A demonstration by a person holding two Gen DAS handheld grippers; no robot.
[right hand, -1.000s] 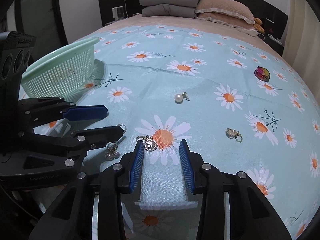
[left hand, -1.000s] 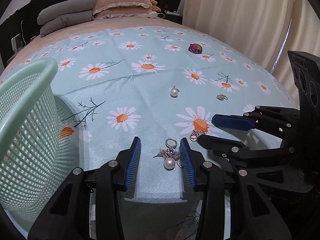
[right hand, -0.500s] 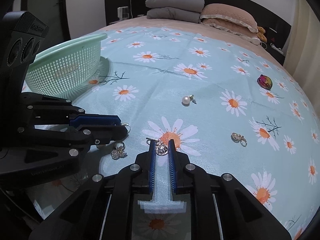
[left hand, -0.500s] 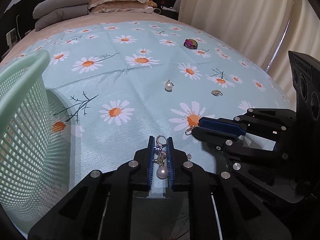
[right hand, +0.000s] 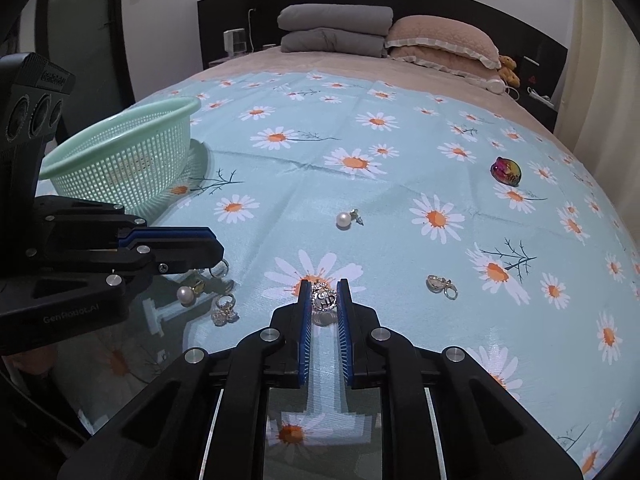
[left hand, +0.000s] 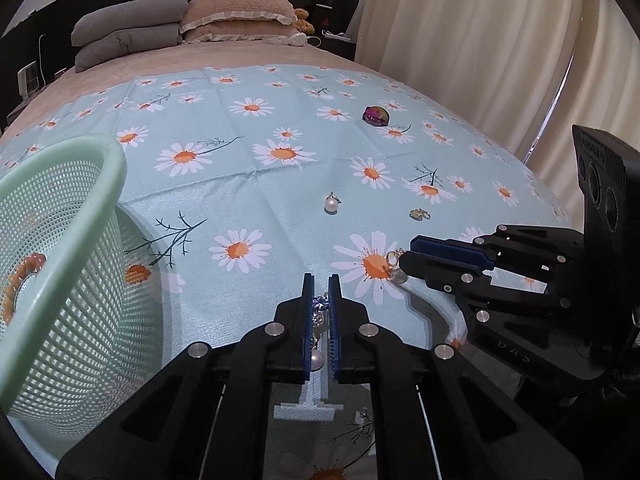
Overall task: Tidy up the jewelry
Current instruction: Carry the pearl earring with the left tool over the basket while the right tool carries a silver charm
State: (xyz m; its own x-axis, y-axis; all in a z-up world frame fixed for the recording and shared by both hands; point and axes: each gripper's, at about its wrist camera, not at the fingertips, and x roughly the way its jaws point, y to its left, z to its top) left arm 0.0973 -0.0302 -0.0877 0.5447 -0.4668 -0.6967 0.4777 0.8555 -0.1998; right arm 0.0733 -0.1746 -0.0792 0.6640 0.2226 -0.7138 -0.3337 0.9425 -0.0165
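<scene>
On the daisy-print cloth [left hand: 260, 208], my left gripper [left hand: 320, 280] holds a pearl drop earring [left hand: 317, 360] with a sparkly top. Its blue pads press on the earring and the jaws are still closing. The right wrist view has that gripper [right hand: 218, 246] at the left, with the pearl [right hand: 185, 294] under its tip. My right gripper [right hand: 324, 284] is shut on a round silver pendant [right hand: 324, 300]. Its tip [left hand: 408, 256] reaches in from the right with the pendant [left hand: 394, 266] at its end.
A mint mesh basket [left hand: 100, 160] stands at the left with an orange bead bracelet [left hand: 20, 276] inside. A loose pearl earring [right hand: 344, 220], a gold charm [right hand: 440, 285] and an iridescent clip [right hand: 506, 170] lie farther out. Pillows and curtains sit beyond.
Both grippers stood open around their pieces a second ago. The right one has closed on the pendant and the left one on the pearl earring. Neither hand has shifted much.
</scene>
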